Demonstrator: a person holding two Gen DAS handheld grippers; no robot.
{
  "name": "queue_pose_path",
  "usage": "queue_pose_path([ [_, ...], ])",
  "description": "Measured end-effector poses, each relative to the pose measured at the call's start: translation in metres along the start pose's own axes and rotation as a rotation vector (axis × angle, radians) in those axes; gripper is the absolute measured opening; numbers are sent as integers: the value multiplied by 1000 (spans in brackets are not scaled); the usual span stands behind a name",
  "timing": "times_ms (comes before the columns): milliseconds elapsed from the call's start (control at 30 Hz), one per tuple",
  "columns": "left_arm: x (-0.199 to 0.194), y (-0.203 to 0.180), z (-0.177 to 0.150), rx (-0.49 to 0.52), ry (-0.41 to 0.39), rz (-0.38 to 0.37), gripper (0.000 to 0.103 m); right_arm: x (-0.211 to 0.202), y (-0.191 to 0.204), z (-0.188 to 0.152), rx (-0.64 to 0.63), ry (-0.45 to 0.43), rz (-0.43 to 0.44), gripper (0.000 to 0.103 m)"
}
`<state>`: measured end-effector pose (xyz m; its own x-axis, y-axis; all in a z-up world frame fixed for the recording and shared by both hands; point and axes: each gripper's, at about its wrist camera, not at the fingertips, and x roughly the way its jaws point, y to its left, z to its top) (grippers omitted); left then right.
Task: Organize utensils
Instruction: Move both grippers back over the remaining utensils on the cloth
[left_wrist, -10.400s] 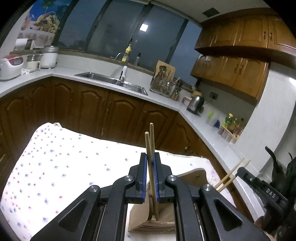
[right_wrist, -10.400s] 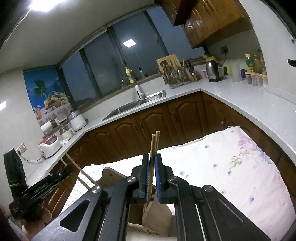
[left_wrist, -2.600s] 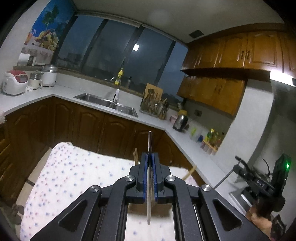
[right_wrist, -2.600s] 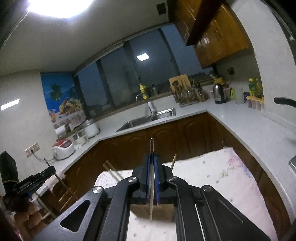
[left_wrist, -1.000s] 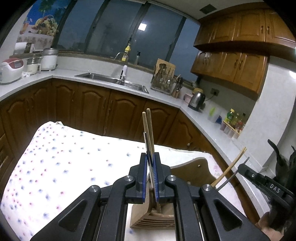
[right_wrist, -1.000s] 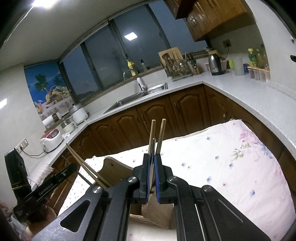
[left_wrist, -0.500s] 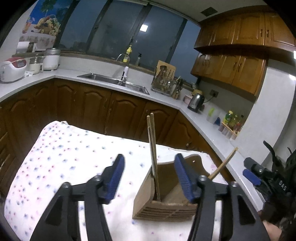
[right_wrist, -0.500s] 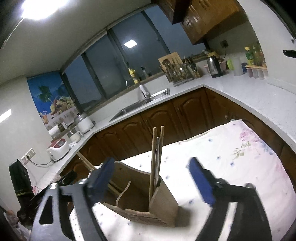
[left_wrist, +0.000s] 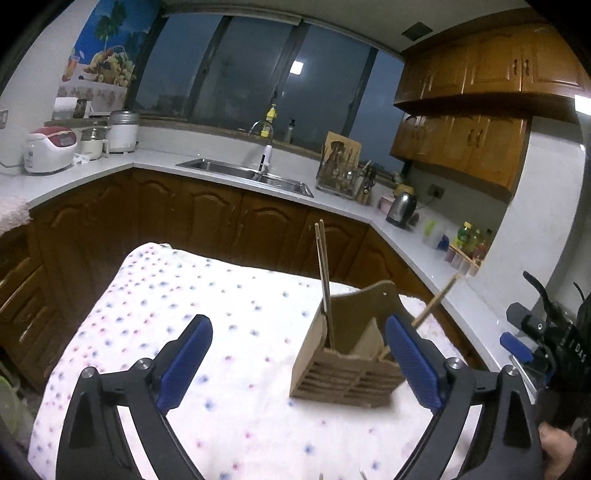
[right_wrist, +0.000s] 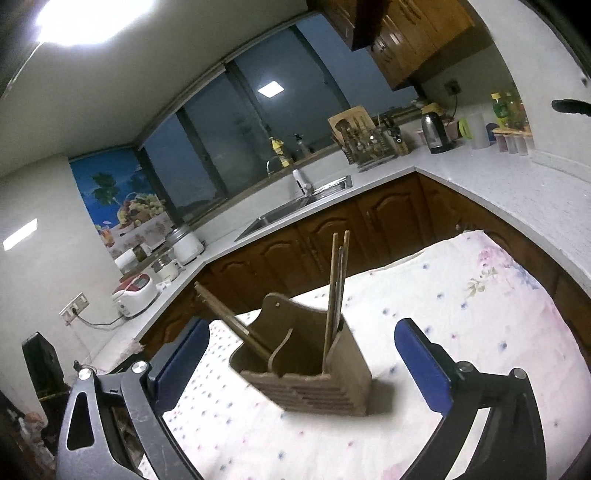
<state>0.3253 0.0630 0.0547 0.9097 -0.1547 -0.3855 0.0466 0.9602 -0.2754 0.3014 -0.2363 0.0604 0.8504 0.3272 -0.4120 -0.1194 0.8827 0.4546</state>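
Since prior frame both grippers, left (left_wrist: 297, 360) and right (right_wrist: 301, 363), backed off; fingers apart, empty; chopsticks (right_wrist: 334, 291) stood in wooden holder (right_wrist: 314, 380).

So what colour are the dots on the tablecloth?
Blue and pink dots on the white tablecloth, clearest in the left wrist view.

My jaws wear bright blue ribbed pads (left_wrist: 184, 358) on black frames — both pairs alike. Between them stands the tan slatted wooden utensil holder (left_wrist: 345, 373), plain brown with darker grooves across its front. The pale wooden chopsticks (left_wrist: 324, 284) in it are a lighter straw colour. The white cloth over the desk (left_wrist: 155, 314) is dotted with small blue and pink spots — on its far side, a faded pink-and-green flower print (right_wrist: 484, 275). Dark brown wooden cabinet doors (left_wrist: 207, 218) sit under a white speckled countertop (right_wrist: 517, 192).
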Motion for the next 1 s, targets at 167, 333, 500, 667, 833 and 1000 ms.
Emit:
queue_pose_path([
  [167, -37, 2, -16, -3, 16, -8, 98, -25, 3, -15, 0, 17, 5, 101],
  [333, -70, 9, -35, 4, 50, -13, 99, -56, 0, -32, 23, 24, -3, 101],
  [500, -105, 23, -47, -42, 74, -7, 99, -83, -2, -53, 31, 42, -15, 101],
  [667, -132, 29, -55, -61, 91, 7, 99, -103, -3, -73, 41, 61, -29, 101],
  [833, -147, 33, -63, -77, 112, 16, 99, -116, -3, -94, 53, 96, -30, 101],
  [1000, -158, 30, -74, -81, 140, 27, 99, -128, -6, -109, 64, 116, -35, 101],
])
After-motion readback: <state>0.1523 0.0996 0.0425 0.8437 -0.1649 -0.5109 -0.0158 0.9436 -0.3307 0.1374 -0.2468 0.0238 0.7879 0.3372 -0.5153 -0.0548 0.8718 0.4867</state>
